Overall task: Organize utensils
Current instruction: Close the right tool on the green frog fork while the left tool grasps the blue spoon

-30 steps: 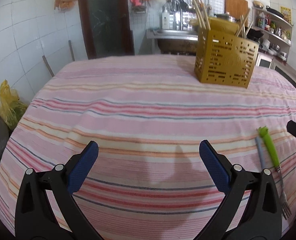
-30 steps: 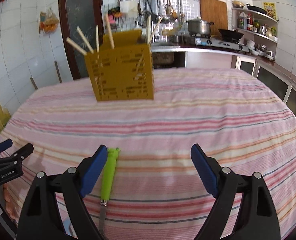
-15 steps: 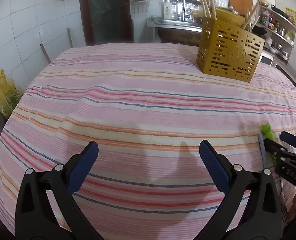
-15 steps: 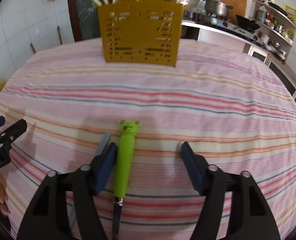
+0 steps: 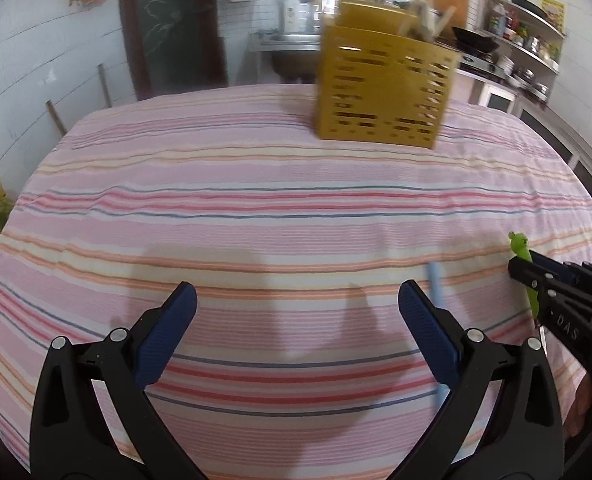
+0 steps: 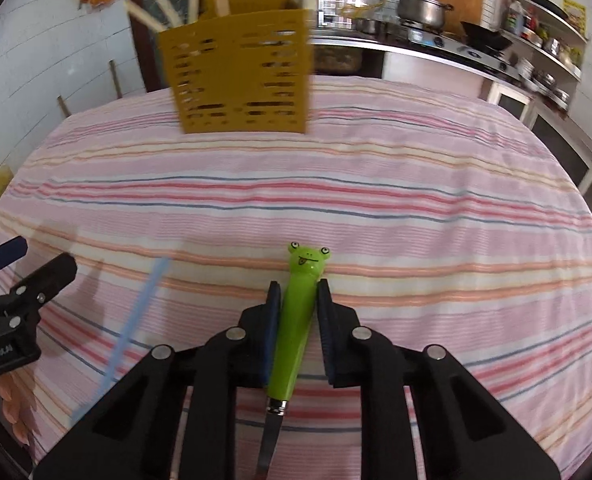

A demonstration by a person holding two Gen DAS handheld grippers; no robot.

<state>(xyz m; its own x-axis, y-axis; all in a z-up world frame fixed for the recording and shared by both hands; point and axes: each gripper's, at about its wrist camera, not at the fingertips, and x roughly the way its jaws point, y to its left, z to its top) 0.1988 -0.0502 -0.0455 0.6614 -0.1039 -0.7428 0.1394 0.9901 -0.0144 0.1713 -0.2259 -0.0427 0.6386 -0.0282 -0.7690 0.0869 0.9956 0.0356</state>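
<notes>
My right gripper (image 6: 298, 290) is shut on the green frog-handled fork (image 6: 298, 312), which lies on the striped tablecloth with its metal end pointing back under the gripper. It also shows at the right edge of the left wrist view (image 5: 525, 270). A light blue utensil (image 6: 128, 332) lies to its left; in the left wrist view it (image 5: 435, 292) sits right by my left gripper's right finger. My left gripper (image 5: 296, 322) is open and empty over the cloth. A yellow perforated utensil holder (image 5: 384, 88) with chopsticks stands at the far side, also in the right wrist view (image 6: 240, 76).
The striped tablecloth (image 5: 256, 200) covers the whole table. A kitchen counter with a stove and pots (image 6: 424, 12) stands behind the table, shelves (image 5: 528, 12) at the right, a dark door (image 5: 168, 24) at the back left.
My right gripper has closed onto the green fork's handle. My left gripper has moved right, so the blue utensil now lies beside its right finger.
</notes>
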